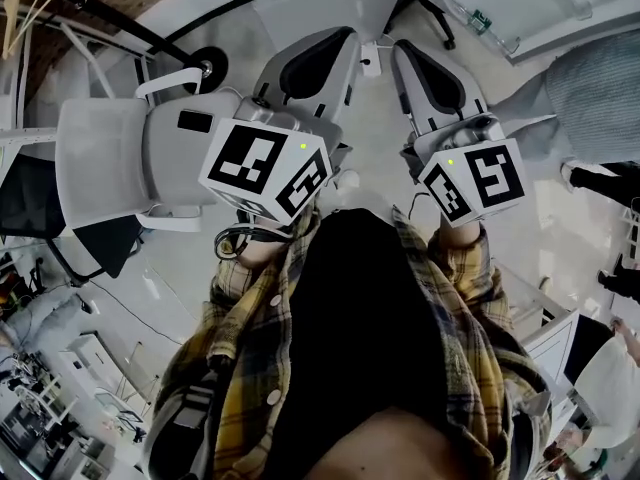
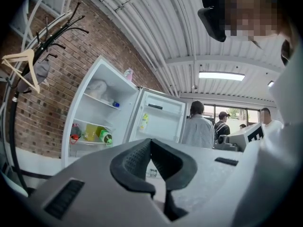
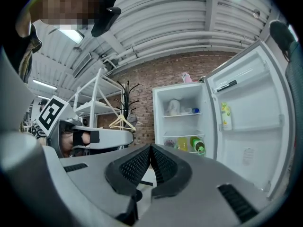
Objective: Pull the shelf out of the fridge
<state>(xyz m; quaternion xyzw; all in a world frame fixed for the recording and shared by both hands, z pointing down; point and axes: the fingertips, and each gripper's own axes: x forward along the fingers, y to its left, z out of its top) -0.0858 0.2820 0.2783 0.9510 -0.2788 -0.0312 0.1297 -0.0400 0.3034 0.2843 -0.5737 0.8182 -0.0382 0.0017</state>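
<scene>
- The left gripper (image 2: 150,141) is fully closed. Its 2 black ribbed pads meet at the tips with nothing between them.
- The right gripper (image 3: 150,147) is closed the same way, pads pressed together and holding nothing.
- In the head view the 2 grippers are held up side by side in front of the person's chest, pointing forward, near each other but not touching. A black-and-white marker cube (image 1: 266,168) sits on top of each, and yellow plaid sleeves (image 1: 470,268) lead up to them.
- Both gripper views look toward a tall white fridge (image 3: 182,122), which stands well apart from the jaws against a red brick wall (image 3: 137,74). Its door (image 3: 246,117) is swung wide open.
- The thin white shelves inside sit level and pushed fully in. The upper shelf (image 3: 182,114) carries a pale bundle and a small blue-capped item.
- The lower shelf (image 2: 88,142) carries yellow bottles and a green bottle lying on its side.
- A black coat rack (image 2: 45,41) with a wooden hanger (image 2: 21,63) stands beside the fridge.
</scene>
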